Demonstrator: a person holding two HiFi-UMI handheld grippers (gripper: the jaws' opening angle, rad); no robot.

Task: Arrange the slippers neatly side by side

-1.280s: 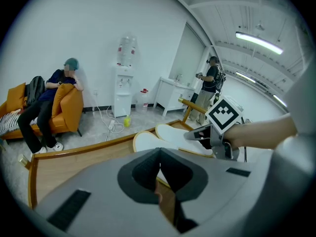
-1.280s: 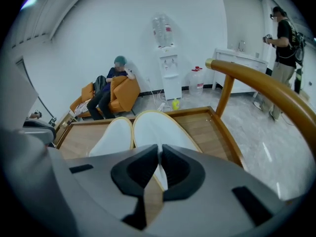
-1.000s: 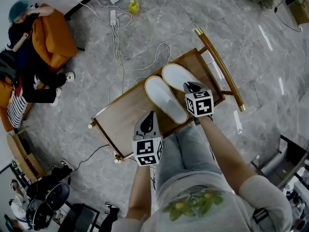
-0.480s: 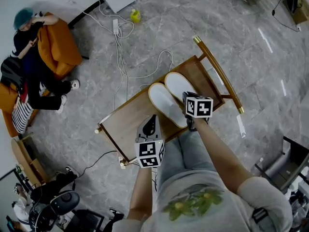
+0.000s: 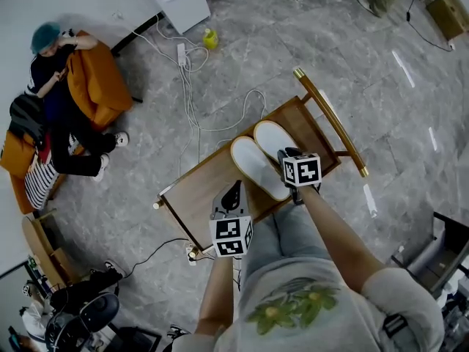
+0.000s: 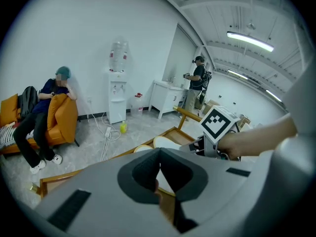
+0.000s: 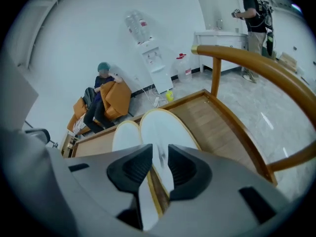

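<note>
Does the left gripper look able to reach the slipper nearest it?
Probably yes: the left gripper hovers just short of that slipper, only bare wooden cart top between them, though its shut jaws would need opening first.

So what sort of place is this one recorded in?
Probably an office or lab break area rather than a home: a white bottled-water dispenser stands against the wall, there is an orange padded armchair, and a white power strip trails cables over the grey stone-tile floor.
</note>
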